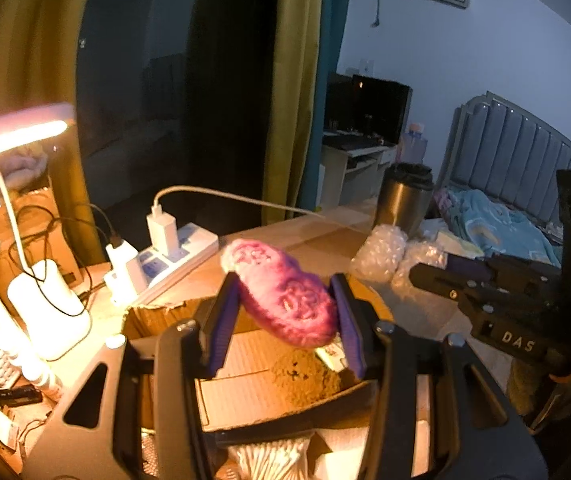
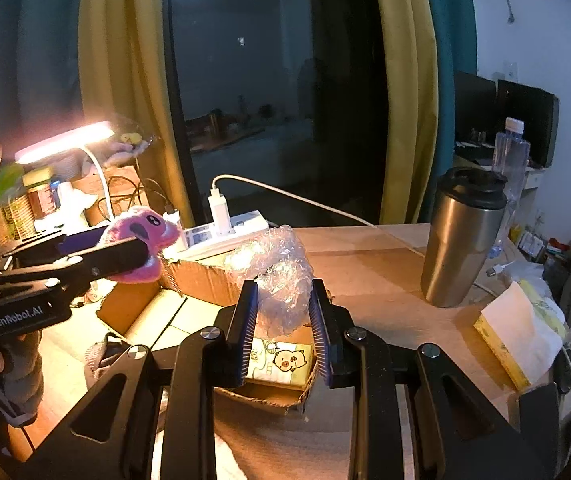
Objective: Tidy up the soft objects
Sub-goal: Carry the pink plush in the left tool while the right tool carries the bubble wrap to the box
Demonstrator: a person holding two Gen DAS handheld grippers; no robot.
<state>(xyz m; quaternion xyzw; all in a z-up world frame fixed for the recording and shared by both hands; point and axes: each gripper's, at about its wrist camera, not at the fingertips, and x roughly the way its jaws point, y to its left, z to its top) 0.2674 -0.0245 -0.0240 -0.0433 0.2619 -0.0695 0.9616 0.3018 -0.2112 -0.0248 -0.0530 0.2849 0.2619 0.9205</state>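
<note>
Both held things hang above the open cardboard box (image 2: pixel 205 280) on the desk. The left gripper (image 1: pixel 285 312) is clamped on a pink plush toy (image 1: pixel 281 292), its pads squeezing the ends so the toy sits slantwise over the box's left half. The right gripper (image 2: pixel 283 308) pinches a wad of bubble wrap (image 2: pixel 281 284) above the box's near right corner, where a tissue pack with a cartoon pig (image 2: pixel 281 364) lies inside. The plush looks held only by its fluff, so it could twist free and land outside the box, towards the power strip (image 2: pixel 225 236) behind it. The wrap, springy and slick, may slide out early, or bounce off the rim.
</note>
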